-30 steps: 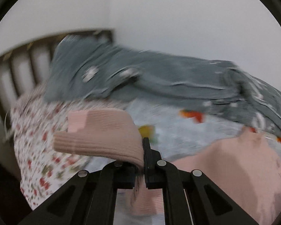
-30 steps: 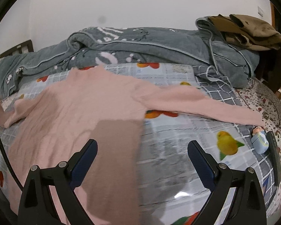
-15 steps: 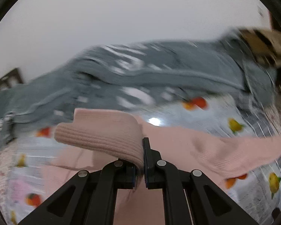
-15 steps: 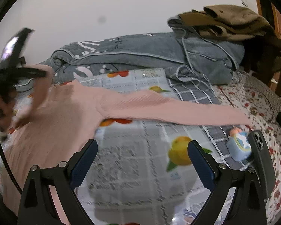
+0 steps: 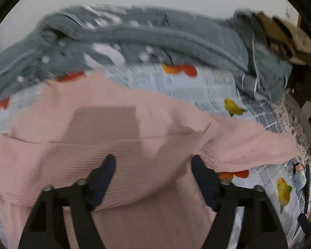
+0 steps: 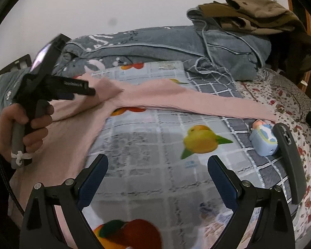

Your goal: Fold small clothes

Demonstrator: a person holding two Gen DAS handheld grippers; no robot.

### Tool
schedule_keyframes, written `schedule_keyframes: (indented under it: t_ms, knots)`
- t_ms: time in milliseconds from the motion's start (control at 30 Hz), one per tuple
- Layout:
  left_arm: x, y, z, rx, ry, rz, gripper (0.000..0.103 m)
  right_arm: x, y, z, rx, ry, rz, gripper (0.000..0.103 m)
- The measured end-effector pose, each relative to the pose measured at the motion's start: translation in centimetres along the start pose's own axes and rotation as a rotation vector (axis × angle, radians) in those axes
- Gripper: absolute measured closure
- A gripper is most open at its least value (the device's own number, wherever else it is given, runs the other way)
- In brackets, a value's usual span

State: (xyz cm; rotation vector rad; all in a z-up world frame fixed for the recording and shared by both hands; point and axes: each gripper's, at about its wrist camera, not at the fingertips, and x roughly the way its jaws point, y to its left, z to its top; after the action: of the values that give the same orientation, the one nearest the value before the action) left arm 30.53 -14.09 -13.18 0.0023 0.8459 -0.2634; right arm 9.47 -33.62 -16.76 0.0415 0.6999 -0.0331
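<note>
Carried across, the sleeve now lies over the pink sweater point(image 5: 105, 112) on the bed; your left gripper point(image 5: 153, 161) is opening, apparently letting go. Lift clear cleanly. Right gripper point(image 6: 157, 166) gapes empty.

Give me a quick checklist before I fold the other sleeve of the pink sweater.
1. Left gripper letting go: ok, jaws opening, folded sleeve no longer pinched.
2. Folded sleeve lying on the pink sweater body: ok.
3. Right gripper free: ok, open, nothing between the fingers.
4. Other sleeve stretched out flat: ok.
5. Cuff end clear: not ok, small blue toy and dark phone lie close beside it.
6. Sweater hem straight: cannot tell.
</note>
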Motion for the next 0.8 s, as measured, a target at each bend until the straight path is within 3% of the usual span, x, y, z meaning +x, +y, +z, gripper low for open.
schedule_keyframes:
  t_ms: [233,367,467,600,800]
  knots:
    - [-7.3,7.6,-4.7,-0.026,-0.044,0.121,0.027,-2.2,3.4,-1.0,-0.038,0.014,0.087,0.008]
    - [-11.1,12.7,-10.4,-0.062,-0.043,0.196,0.027,-2.6,5.5,-2.7,-0.046,0.062,0.137,0.021]
    - [-13.5,16.8,-15.5,-0.16,-0.004,0.158,0.028,-2.4,7.0,-4.6,-0.052,0.122,0.159,0.033]
    - [-14.7,19.5,-21.5,-0.262,0.056,0.07,0.029,-2.6,8.2,-7.1,-0.055,0.166,0.163,0.034]
    - [-14.9,19.1,-26.0,-0.279,0.066,0.052,0.038,-2.8,8.9,-9.9,-0.055,0.194,0.16,0.034]
